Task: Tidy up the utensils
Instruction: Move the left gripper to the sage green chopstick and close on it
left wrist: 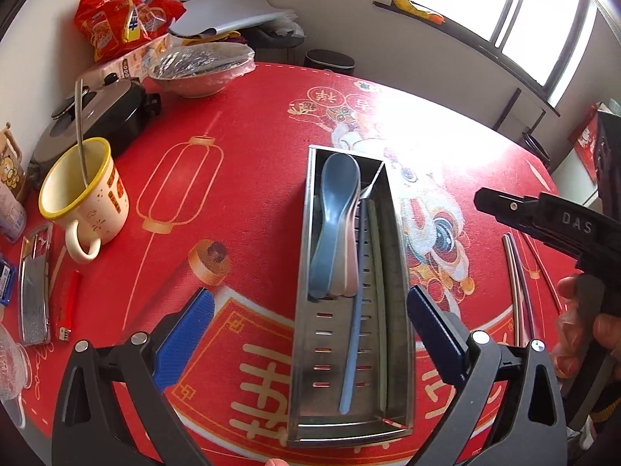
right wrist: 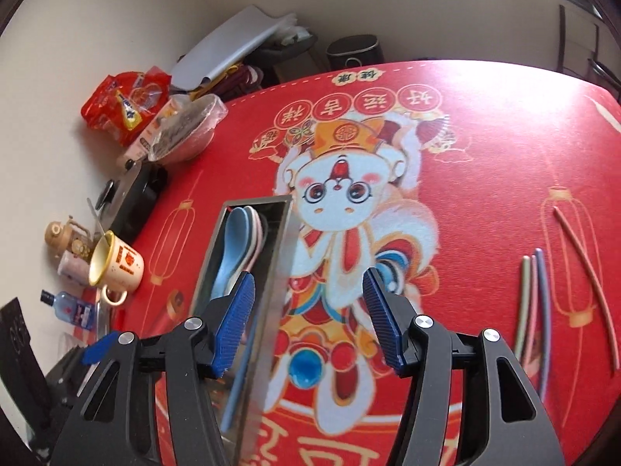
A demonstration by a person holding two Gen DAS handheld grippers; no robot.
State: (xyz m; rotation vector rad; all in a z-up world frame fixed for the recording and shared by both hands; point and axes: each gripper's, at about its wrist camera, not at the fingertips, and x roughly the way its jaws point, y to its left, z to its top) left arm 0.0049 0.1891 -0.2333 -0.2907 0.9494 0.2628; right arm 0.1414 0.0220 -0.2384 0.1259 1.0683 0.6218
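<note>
A slotted steel utensil tray (left wrist: 300, 272) lies lengthwise on the red table mat. It holds a blue spoon (left wrist: 333, 202) stacked on a pink spoon (left wrist: 347, 272), a blue chopstick (left wrist: 353, 341) and a green chopstick (left wrist: 382, 310). My left gripper (left wrist: 309, 297) hangs open above the tray, one finger on each side of it. My right gripper (right wrist: 309, 273) is open and holds nothing, above the tray's right wall (right wrist: 281, 256). Several loose chopsticks lie to the right on the mat: green (right wrist: 522, 303), pink (right wrist: 532, 303), blue (right wrist: 543, 310) and a curved red one (right wrist: 586, 272).
At the left stand a yellow-rimmed mug (left wrist: 85, 198) with a metal spoon in it, a black lidded pan (left wrist: 101, 124), a film-covered bowl (left wrist: 198, 70) and red snack bags (left wrist: 116, 19). A red lighter (left wrist: 68, 299) and a metallic case (left wrist: 35, 287) lie near the left edge.
</note>
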